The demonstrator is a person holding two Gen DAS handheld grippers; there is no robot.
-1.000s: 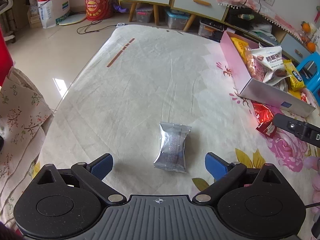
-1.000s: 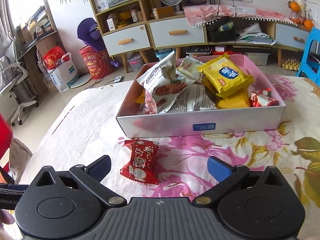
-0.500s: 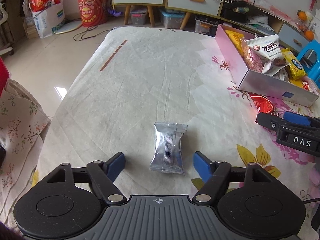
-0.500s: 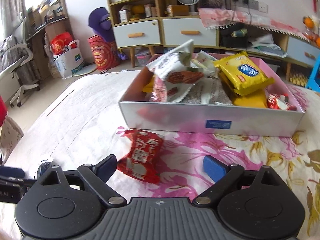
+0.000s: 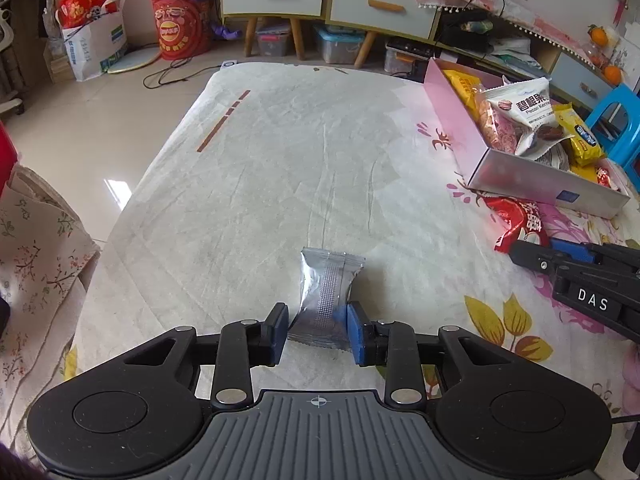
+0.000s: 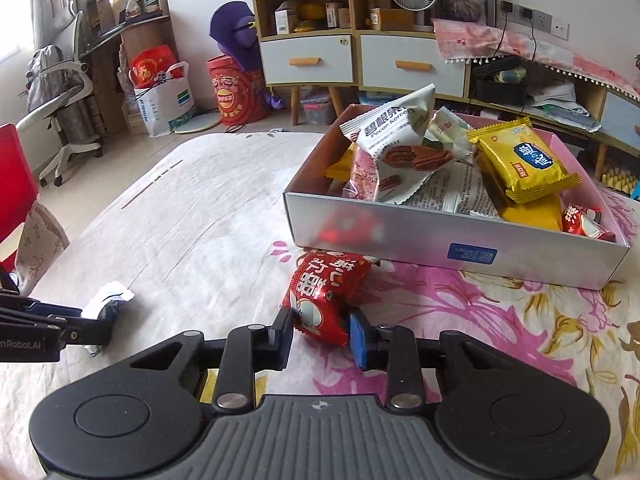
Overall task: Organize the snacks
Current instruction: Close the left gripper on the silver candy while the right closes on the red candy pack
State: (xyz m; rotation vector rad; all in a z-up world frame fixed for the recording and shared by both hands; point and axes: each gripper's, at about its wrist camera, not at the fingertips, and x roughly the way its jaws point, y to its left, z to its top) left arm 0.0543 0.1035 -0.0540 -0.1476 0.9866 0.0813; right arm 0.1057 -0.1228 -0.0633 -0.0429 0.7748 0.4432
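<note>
A silver snack packet [image 5: 330,284] lies on the white cloth close in front of me. My left gripper [image 5: 318,334] is closing its jaws on the packet's near end, and both blue pads touch its sides. My right gripper [image 6: 320,334] is shut on the near end of a red snack packet [image 6: 326,292] that rests on the flowered cloth just before the pink and silver box [image 6: 400,236]. The box holds several packets: a white pecan bag, yellow biscuit packs and a small red one. In the right wrist view the left gripper [image 6: 96,320] pinches the silver packet [image 6: 108,300] at far left.
The box [image 5: 520,180] stands at the table's right side. The table's left edge [image 5: 132,200] drops to a tiled floor. A cloth-covered seat [image 5: 36,240] stands at the left. Cabinets, bags and a blue stool [image 5: 616,120] lie beyond the far edge.
Both grippers' jaws went from wide open to closed in on their packets, the left on the silver one and the right on the red one. Neither hand travelled much.
</note>
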